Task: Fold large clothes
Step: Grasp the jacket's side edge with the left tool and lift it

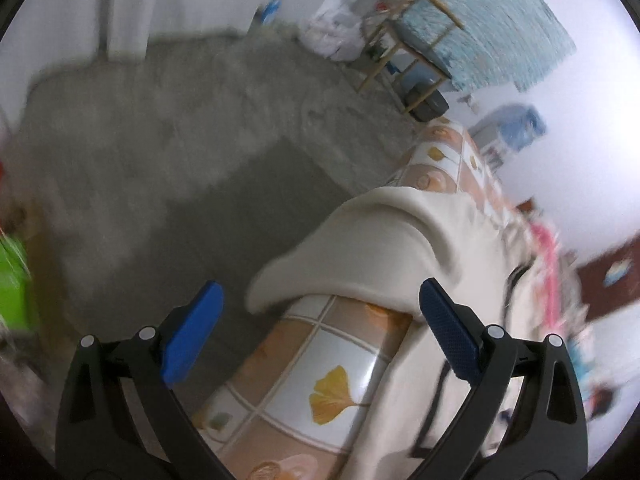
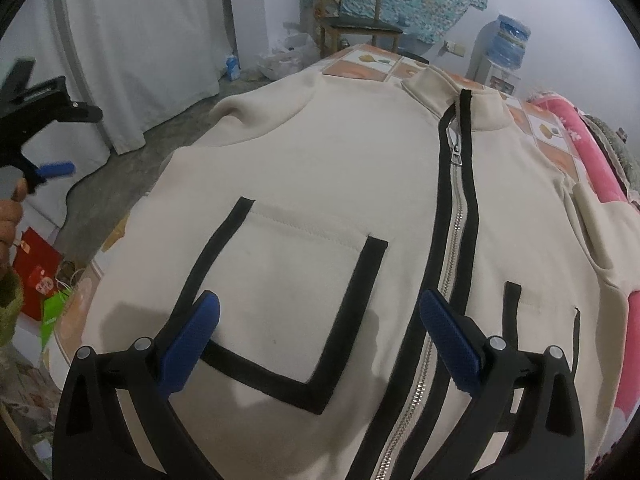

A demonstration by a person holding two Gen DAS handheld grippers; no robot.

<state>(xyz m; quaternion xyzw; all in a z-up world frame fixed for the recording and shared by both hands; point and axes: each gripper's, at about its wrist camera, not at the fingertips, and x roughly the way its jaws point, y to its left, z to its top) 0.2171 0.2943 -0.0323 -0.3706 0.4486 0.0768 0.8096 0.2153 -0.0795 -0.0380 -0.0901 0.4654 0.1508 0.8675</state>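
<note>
Cream jacket (image 2: pixel 320 184) flat on table (image 1: pixel 320 384) (zipped) — both grippers, L (image 1: pixel 320 312) & R (image 2: pixel 320 320), gape empty.

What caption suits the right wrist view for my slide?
Open right gripper hovers above a zipped cream jacket spread on the table.

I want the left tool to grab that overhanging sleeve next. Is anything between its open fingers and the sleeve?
Nothing visible: the left tool is open, and only the tablecloth edge lies between it and the cream jacket's sleeve.

Cream zip-up jacket (image 2: pixel 320 184) with black trim lies flat, front up.
</note>
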